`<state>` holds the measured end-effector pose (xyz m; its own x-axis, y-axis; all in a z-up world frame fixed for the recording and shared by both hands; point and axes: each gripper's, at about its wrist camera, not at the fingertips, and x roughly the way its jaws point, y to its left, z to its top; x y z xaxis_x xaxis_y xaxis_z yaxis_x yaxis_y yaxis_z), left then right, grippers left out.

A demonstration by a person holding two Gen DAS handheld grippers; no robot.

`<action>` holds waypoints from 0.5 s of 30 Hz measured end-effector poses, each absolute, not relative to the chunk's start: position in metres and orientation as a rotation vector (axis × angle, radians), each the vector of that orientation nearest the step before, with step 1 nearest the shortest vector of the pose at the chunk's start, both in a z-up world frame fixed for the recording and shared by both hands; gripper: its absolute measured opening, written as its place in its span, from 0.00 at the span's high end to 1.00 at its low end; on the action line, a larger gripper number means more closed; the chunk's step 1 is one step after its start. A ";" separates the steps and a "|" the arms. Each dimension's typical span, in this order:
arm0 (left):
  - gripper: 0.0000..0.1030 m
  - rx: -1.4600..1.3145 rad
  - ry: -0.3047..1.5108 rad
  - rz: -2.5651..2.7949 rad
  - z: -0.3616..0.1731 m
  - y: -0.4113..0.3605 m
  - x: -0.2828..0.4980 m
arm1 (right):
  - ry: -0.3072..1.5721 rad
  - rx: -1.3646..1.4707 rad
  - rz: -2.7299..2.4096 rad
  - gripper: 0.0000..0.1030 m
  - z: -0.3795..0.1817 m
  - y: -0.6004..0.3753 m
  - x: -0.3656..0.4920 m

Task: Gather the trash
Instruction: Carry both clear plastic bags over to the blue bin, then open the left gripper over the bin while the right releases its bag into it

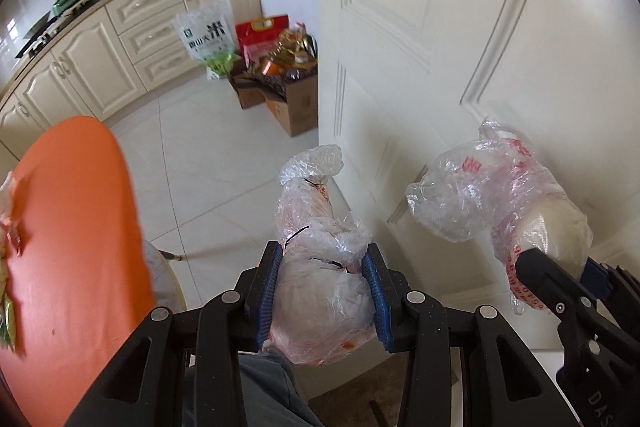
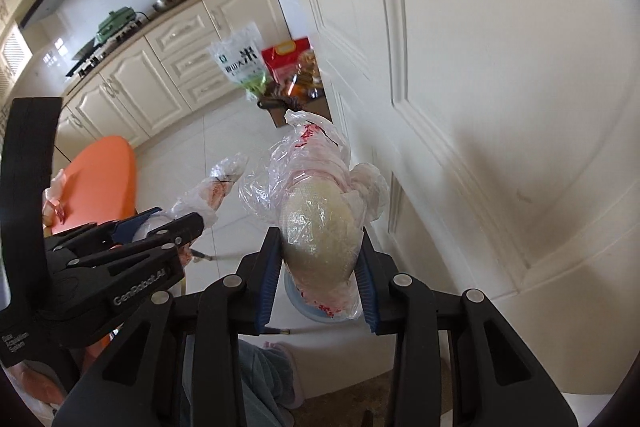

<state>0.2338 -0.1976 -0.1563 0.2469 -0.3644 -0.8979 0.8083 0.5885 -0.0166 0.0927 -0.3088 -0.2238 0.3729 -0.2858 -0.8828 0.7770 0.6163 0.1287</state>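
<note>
My left gripper (image 1: 324, 251) is shut on a crumpled clear plastic bag (image 1: 320, 219) with reddish scraps inside; the bag's top bulges out past the blue pads. My right gripper (image 2: 320, 233) is shut on a second clear bag with red print (image 2: 312, 163), wrapped around a pale round lump. In the left wrist view the right gripper (image 1: 560, 259) and its bag (image 1: 480, 195) hang at the right. In the right wrist view the left gripper (image 2: 172, 217) and its bag (image 2: 216, 183) show at the left. Both point down over the floor.
An orange table (image 1: 72, 227) with snack wrappers (image 1: 8, 223) is at the left. A white door (image 1: 440, 27) fills the right. Cardboard boxes of groceries (image 1: 296, 103) and a rice bag (image 1: 208, 35) stand by cream cabinets (image 1: 88, 59). A pale blue round rim (image 2: 304, 303) lies below the right gripper.
</note>
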 end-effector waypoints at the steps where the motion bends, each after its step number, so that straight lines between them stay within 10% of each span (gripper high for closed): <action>1: 0.64 0.522 1.044 -0.853 -0.162 -0.205 0.238 | 0.973 0.596 -0.741 0.66 -0.229 -0.312 0.094; 15: 0.48 0.631 1.088 -0.806 -0.221 -0.306 0.272 | 1.050 0.668 -0.769 0.66 -0.274 -0.343 0.097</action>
<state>0.2716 -0.3062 -0.2210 0.2413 -0.2540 -0.9366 0.8222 0.5662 0.0583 0.0966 -0.3432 -0.2737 0.2938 -0.2303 -0.9277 0.8150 0.5675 0.1173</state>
